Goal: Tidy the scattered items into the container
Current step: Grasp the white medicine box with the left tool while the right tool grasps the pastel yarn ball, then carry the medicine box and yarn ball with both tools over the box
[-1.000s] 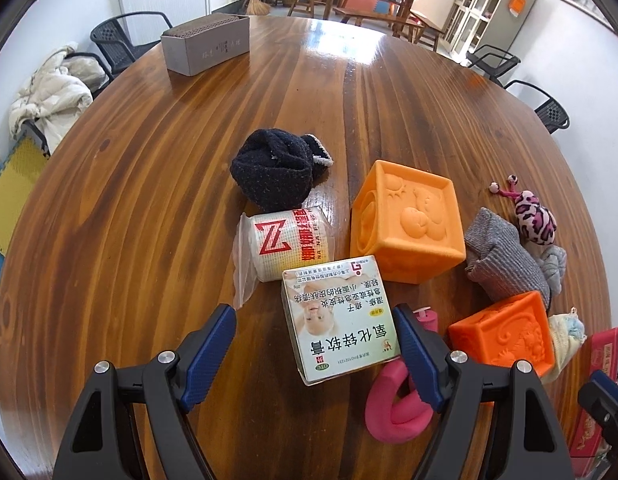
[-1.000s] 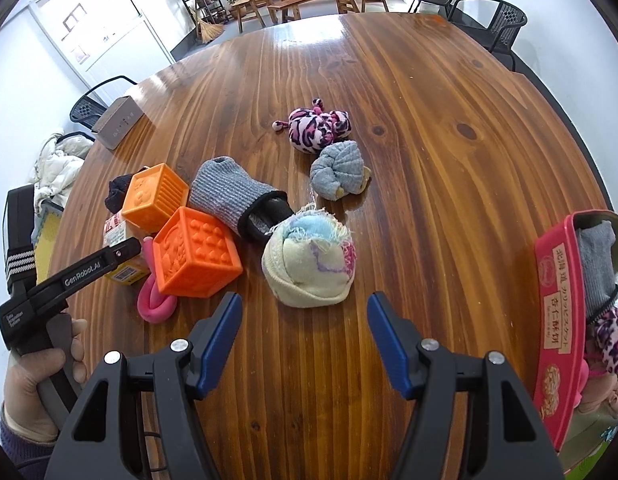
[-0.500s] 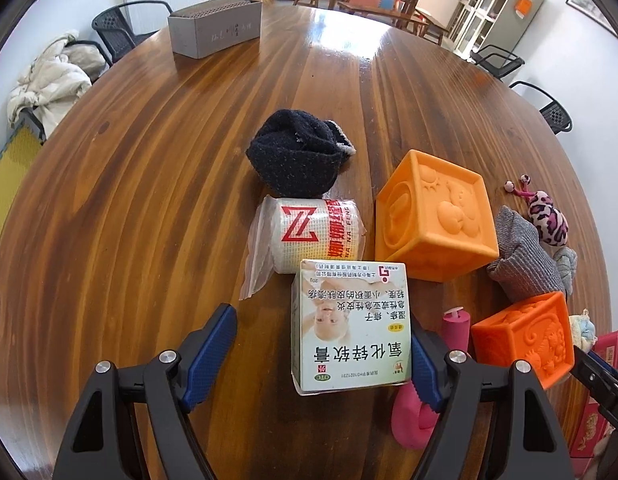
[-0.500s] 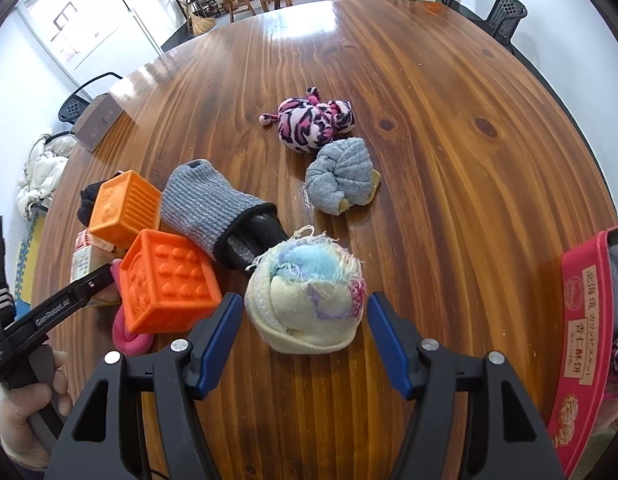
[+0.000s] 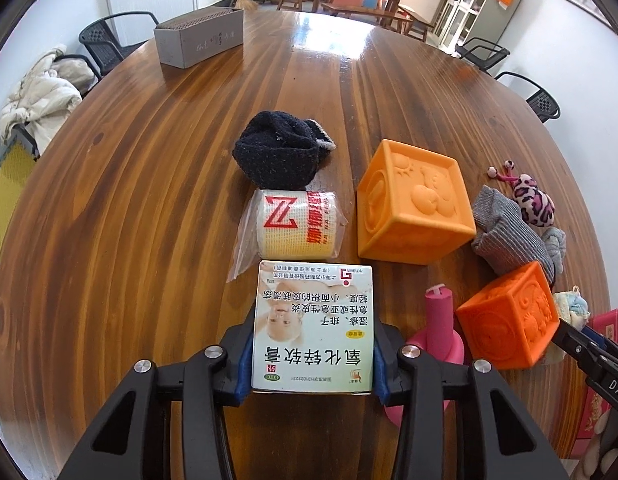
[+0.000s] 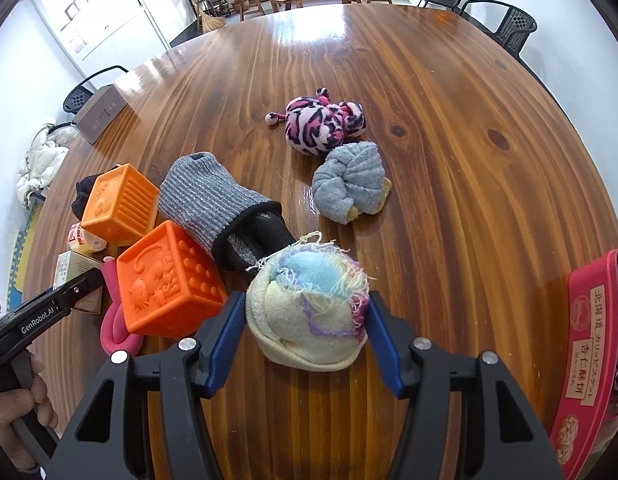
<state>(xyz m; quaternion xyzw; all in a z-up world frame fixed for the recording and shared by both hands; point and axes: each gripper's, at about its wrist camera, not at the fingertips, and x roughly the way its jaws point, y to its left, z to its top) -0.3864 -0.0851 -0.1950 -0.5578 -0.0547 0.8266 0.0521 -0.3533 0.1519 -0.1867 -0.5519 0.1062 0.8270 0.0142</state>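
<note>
My left gripper is shut on a white medicine box with Chinese print, on the wooden table. My right gripper has its blue fingers closed against both sides of a cream pastel sock ball. The red tin container with items inside stands at the right edge. Scattered around are two orange cubes, a bandage roll, a black sock ball, a grey striped sock, a grey sock ball, a pink leopard plush and a pink toy.
A grey box stands at the table's far left. Black chairs ring the table, one with a white coat. The left gripper's body shows at the left of the right wrist view.
Both grippers moved forward and closed: the left onto the medicine box, the right onto the pastel sock ball.
</note>
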